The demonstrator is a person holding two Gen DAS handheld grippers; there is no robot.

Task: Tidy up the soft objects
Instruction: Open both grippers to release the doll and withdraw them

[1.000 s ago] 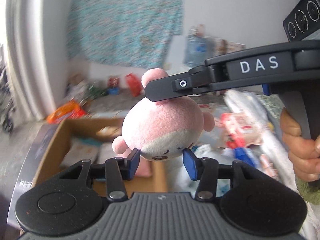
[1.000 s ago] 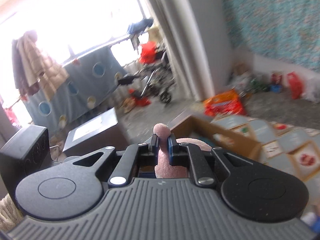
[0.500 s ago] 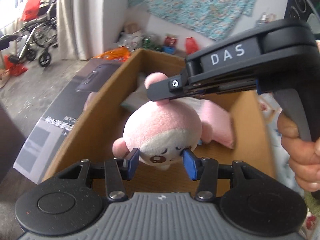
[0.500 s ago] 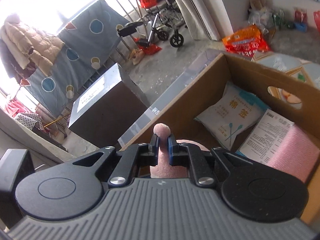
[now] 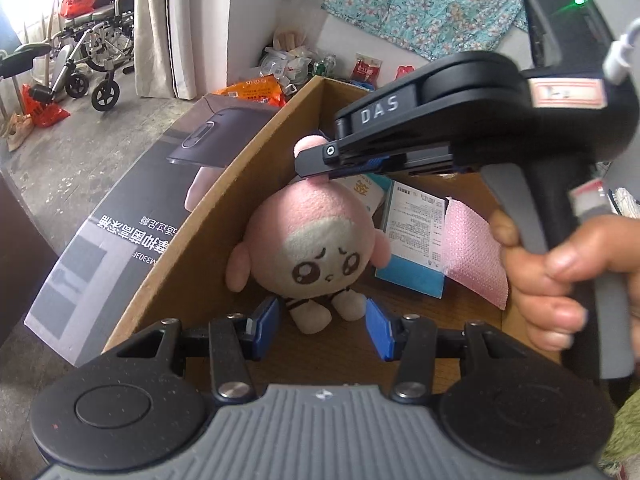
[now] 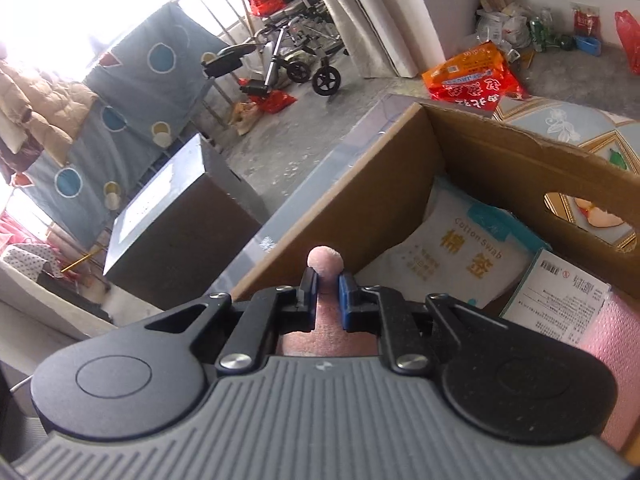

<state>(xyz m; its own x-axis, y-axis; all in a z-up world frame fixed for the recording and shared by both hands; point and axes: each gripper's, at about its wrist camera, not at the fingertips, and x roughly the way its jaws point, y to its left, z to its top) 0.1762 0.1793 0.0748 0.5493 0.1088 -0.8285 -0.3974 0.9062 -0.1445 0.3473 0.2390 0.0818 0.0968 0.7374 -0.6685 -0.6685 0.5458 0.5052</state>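
Pink round plush doll (image 5: 316, 240): light, squashy, non-fragile.
Right gripper (image 6: 328, 286) pinches its ear; left gripper (image 5: 320, 326) released, straddling the legs.

Plush doll (image 5: 316, 248) in cardboard box (image 5: 224, 216); cotton-swab pack (image 6: 460, 252) behind
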